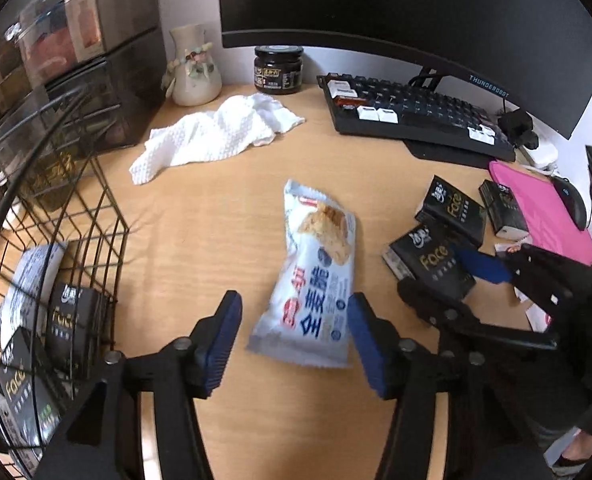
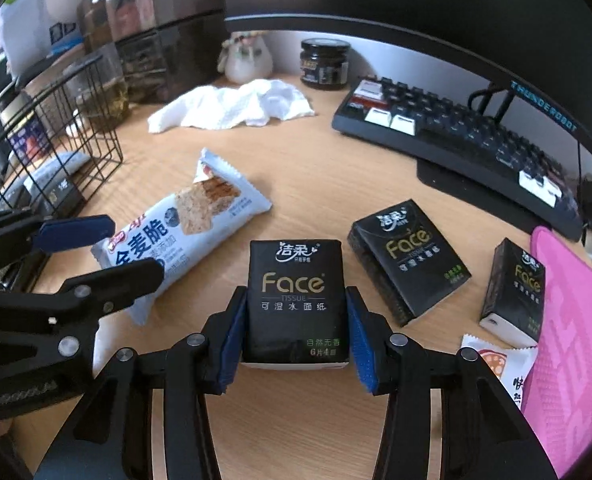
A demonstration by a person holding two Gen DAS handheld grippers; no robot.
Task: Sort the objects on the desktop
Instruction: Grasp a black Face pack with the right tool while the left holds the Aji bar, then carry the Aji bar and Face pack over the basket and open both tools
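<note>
**Blue pads astride two items**

Left gripper point(image 1: 294, 334): jaws spread, straddling the lower end of the pale-blue snack packet point(image 1: 316, 276) lying flat on the wooden desk point(image 1: 224, 208); left pad clear of it. Right gripper point(image 2: 294, 338): jaws narrow, pads point(image 2: 232, 344) at both sides of a black tissue pack point(image 2: 295, 300); firm pinch cannot be told.

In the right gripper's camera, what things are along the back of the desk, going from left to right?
Wire basket → white cloth → dark jar → keyboard → pink mat.
</note>
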